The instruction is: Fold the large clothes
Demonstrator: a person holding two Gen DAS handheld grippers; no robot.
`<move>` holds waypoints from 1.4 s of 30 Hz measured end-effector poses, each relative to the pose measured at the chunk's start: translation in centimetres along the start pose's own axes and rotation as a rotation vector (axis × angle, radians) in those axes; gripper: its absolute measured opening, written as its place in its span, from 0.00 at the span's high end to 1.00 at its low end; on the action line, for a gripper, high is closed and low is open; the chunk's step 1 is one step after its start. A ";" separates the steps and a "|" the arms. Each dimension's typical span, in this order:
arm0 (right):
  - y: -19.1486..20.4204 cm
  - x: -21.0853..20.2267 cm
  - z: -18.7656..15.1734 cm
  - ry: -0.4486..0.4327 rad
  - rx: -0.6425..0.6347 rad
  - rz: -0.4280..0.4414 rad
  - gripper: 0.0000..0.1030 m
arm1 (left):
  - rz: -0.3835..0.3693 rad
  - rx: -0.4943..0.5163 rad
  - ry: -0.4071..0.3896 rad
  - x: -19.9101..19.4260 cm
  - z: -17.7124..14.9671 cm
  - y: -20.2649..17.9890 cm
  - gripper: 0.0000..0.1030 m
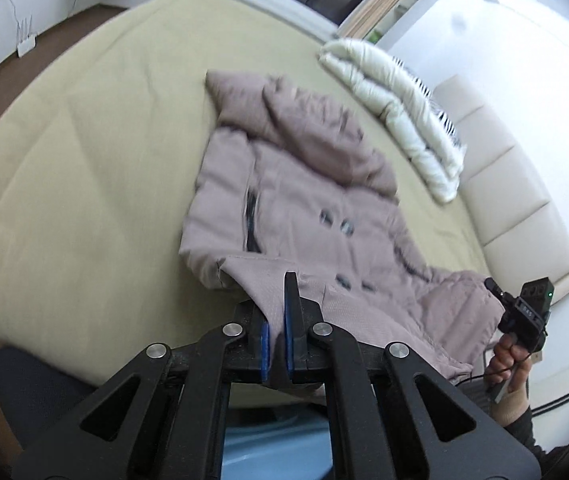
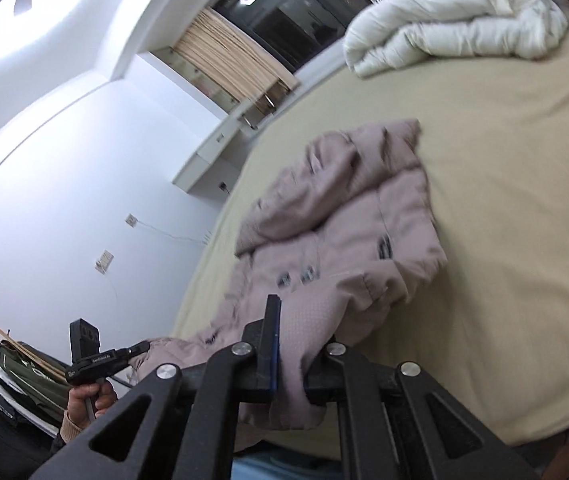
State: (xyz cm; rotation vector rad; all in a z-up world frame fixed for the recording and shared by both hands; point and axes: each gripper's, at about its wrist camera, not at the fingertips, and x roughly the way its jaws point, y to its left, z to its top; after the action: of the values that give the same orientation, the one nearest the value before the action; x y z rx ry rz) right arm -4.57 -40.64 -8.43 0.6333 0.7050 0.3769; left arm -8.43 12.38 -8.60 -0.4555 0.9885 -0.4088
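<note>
We have the left gripper and right gripper each clamped on the hem of the coat lying on the bed, ready, we judge, to fold that edge toward the hood.

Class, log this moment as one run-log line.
left gripper: shut on jacket hem | right gripper: shut on jacket hem | jacket: spread on bed | folded duvet: apart

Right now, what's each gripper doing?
Left gripper: shut on the pink coat hem.
Right gripper: shut on the same coat's hem.
</note>
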 end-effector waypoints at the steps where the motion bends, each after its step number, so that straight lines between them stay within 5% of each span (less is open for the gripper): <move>1: 0.5 0.4 1.4 -0.020 -0.007 0.007 0.91 | -0.006 0.006 -0.022 -0.2 1.3 -0.4 0.96; 12: 3.7 7.7 16.5 -0.161 -0.069 -0.013 0.92 | -0.030 0.005 -0.197 1.9 17.8 -0.8 0.96; 24: -3.9 22.7 28.9 -0.169 0.055 -0.217 0.92 | 0.057 -0.051 -0.202 17.9 36.7 2.8 0.96; 29: -10.1 30.5 28.9 -0.065 0.160 -0.369 0.88 | 0.131 -0.094 -0.096 26.6 39.4 5.8 0.95; 32: -12.3 31.9 28.1 -0.035 0.220 -0.379 0.79 | 0.096 -0.172 -0.112 27.0 39.4 8.0 0.92; 35: -11.9 30.6 27.9 -0.065 0.177 -0.384 0.54 | 0.125 -0.202 -0.184 24.9 38.6 9.3 0.91; 39: -8.3 28.5 27.6 -0.122 0.039 -0.511 0.08 | 0.206 -0.066 -0.298 21.6 36.9 6.2 0.91; 41: -5.5 28.4 26.8 -0.116 -0.041 -0.486 0.11 | 0.223 0.040 -0.281 22.3 35.9 3.2 0.91; 42: -4.1 29.2 26.3 -0.068 -0.079 -0.472 0.21 | 0.231 0.084 -0.268 22.9 35.4 2.1 0.91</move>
State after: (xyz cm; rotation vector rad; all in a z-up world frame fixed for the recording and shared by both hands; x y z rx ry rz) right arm 34.90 -39.31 -9.65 0.3859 0.7454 -0.0533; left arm 33.66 8.44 -9.00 -0.3061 0.7504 -0.1751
